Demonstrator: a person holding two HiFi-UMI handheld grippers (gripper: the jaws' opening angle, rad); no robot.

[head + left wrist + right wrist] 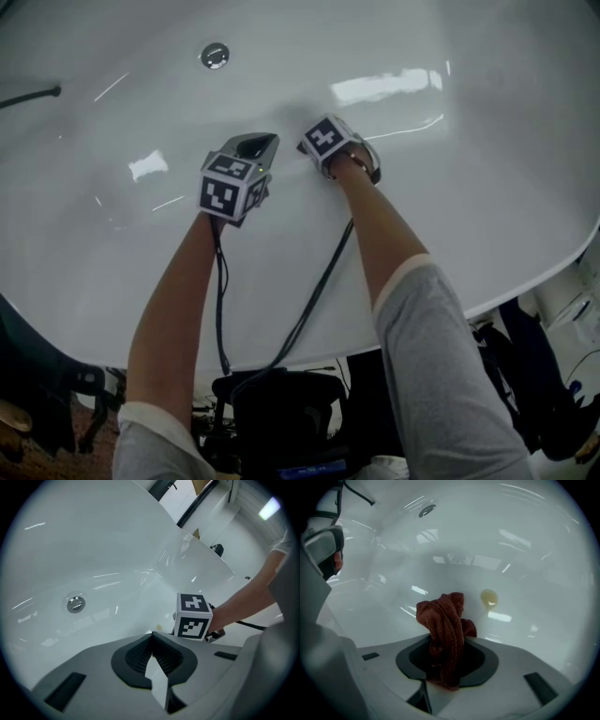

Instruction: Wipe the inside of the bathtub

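Right gripper view has our right gripper [449,644] with its jaws pinching the red-brown cloth [444,616] near what may be a yellowish smear [488,597] on the bathtub [525,550] wall, so we press it flat and sweep, while the left gripper [153,637] has its jaws closed together, empty.

Bathtub [450,169]: I read it as smooth, glossy white, mirroring the lights. Drain [215,55]: polished metal. Cloth [446,620]: coarse rust-red knit. Left gripper [153,644] and right gripper [446,660]: matt grey plastic bodies, with 2 black ribbed pads [136,656] each.
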